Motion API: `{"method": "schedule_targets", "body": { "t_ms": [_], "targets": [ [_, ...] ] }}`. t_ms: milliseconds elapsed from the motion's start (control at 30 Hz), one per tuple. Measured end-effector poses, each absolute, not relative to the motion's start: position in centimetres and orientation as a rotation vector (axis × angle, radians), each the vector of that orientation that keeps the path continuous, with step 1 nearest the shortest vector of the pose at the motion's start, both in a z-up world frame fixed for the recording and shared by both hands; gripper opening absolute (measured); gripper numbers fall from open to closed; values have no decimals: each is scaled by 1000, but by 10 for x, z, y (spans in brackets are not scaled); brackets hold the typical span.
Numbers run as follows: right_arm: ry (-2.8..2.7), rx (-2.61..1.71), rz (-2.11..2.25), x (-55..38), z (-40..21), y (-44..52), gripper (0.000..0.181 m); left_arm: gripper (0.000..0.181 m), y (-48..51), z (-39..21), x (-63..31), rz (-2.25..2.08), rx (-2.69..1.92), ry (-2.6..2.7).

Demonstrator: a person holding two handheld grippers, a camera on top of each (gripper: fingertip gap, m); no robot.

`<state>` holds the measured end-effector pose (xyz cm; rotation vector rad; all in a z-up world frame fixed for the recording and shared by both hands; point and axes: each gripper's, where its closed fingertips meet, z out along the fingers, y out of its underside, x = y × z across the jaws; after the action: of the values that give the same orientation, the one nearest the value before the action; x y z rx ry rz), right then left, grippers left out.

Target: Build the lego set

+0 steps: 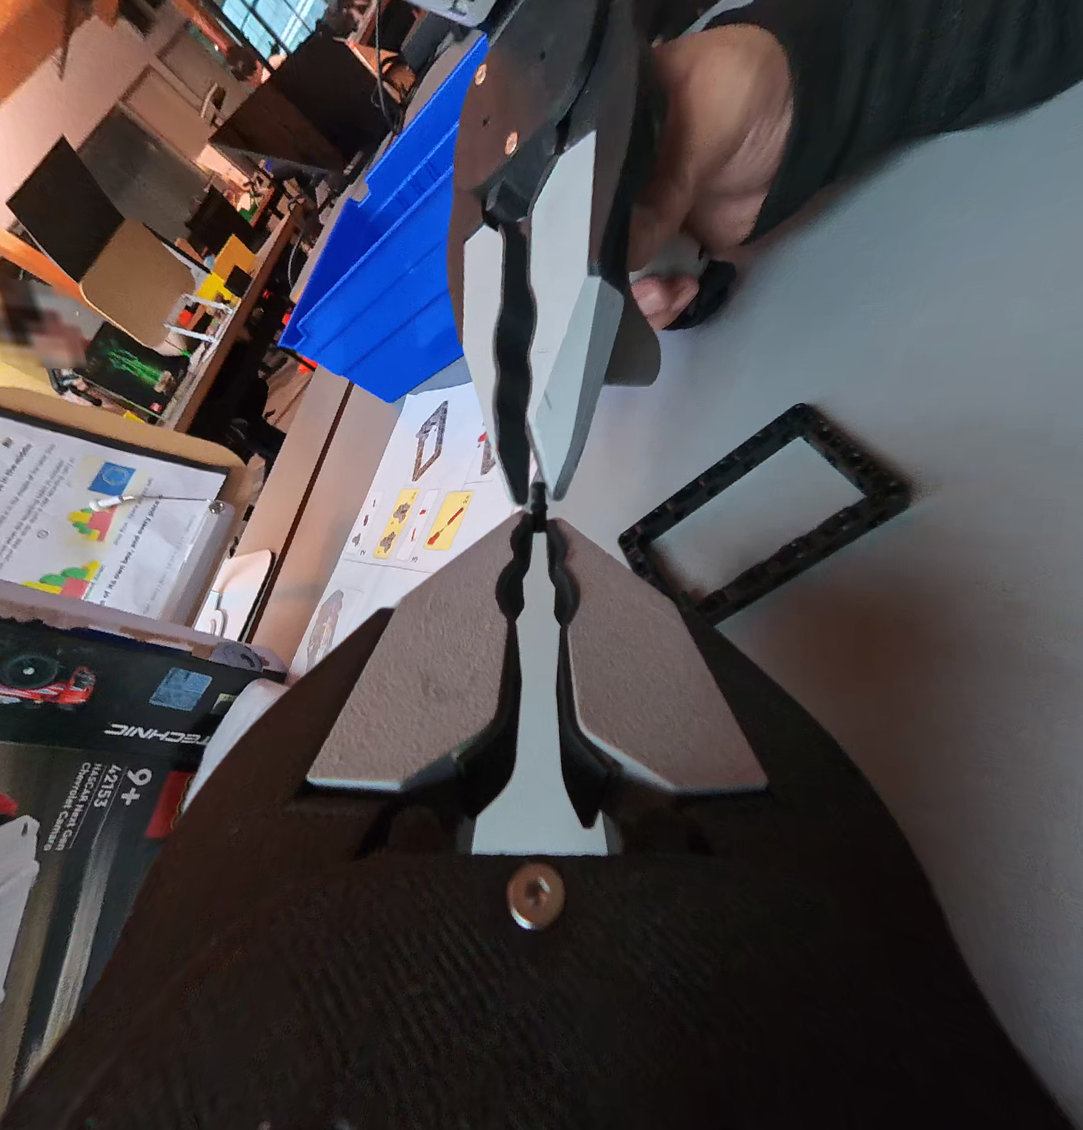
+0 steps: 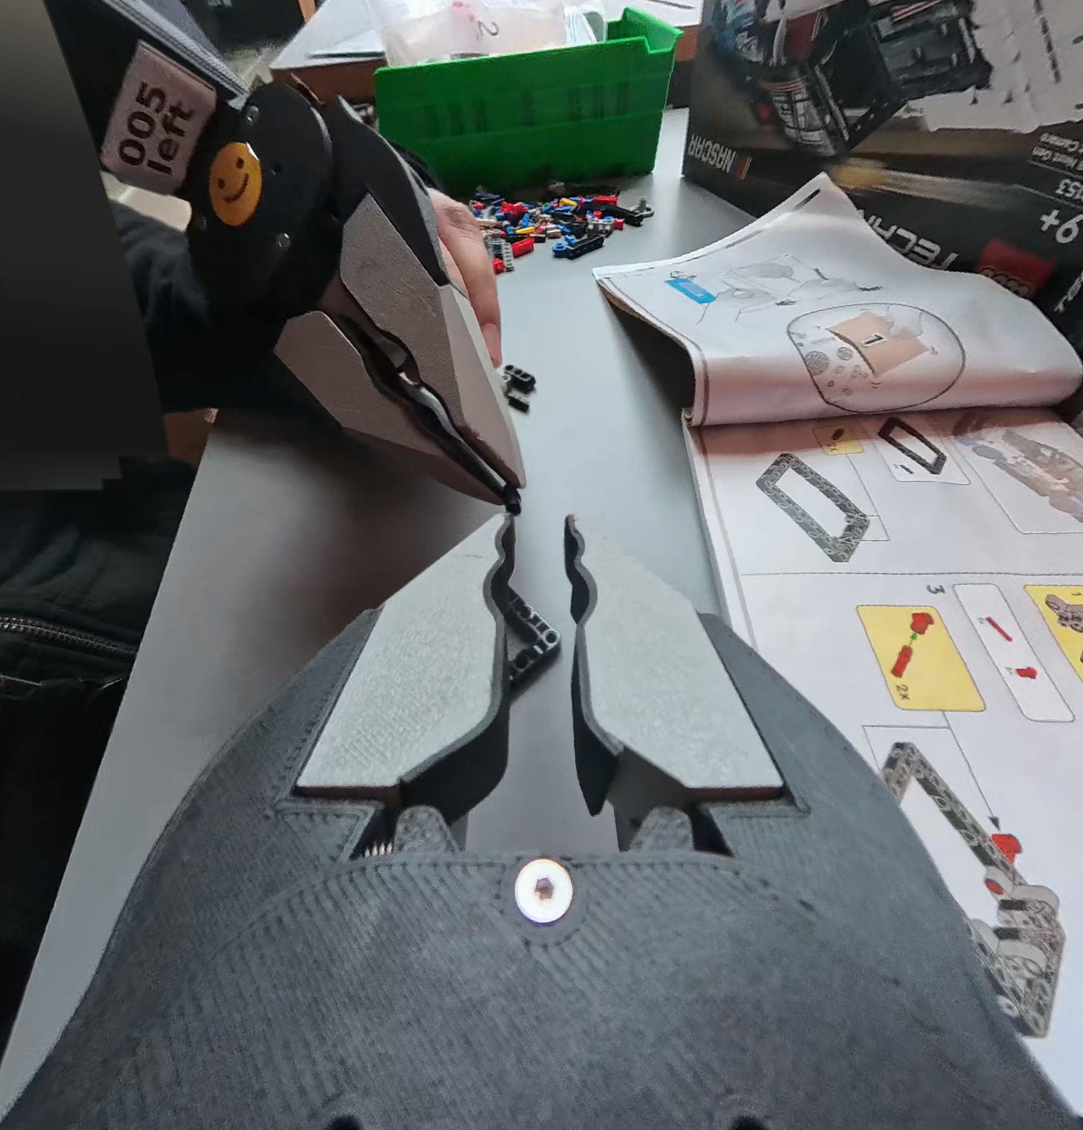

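Right tongs point(image 2: 539, 520) hover open over the grey surface point(image 2: 319, 550), a black frame point(image 2: 530, 636) lying beneath the gap. Left tongs point(image 2: 510, 496) reach in from upper left, pinching a small black pin point(image 2: 513, 502). Open manual point(image 2: 894, 550) at right; loose bricks point(image 2: 557, 220) before a green bin point(image 2: 527, 116).

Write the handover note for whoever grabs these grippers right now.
Left gripper: shut on a small black pin, held above the table.
Right gripper: open, empty, tips close to the pin.
Black rectangular frame lies flat on the table, nothing visibly attached.
Loose parts pile sits before the green bin; instruction booklet is open on the right.
Done: pin picked. Left: probably fit it to the frame, then continue the build.
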<state>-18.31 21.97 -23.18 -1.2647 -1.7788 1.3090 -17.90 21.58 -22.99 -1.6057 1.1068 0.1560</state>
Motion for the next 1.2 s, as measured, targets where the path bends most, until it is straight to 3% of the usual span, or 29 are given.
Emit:
{"method": "schedule_targets", "body": {
  "t_ms": [67, 200, 333, 1200],
  "targets": [
    [-1812, -1227, 1317, -180, -231, 212, 4, 2, 215, -232, -177, 182, -1608, 1121],
    [-1841, -1205, 1341, -178, -232, 202, 10, 2, 214, -235, -175, 186, -1615, 1139],
    [-1843, -1234, 1326, -179, -236, 205, 2, 2, 213, -239, -175, 202, -1629, 1161],
    [-1884, -1301, 1376, -180, -243, 200, 2, 2, 208, -246, -169, 190, -1635, 1214]
  ]
}}
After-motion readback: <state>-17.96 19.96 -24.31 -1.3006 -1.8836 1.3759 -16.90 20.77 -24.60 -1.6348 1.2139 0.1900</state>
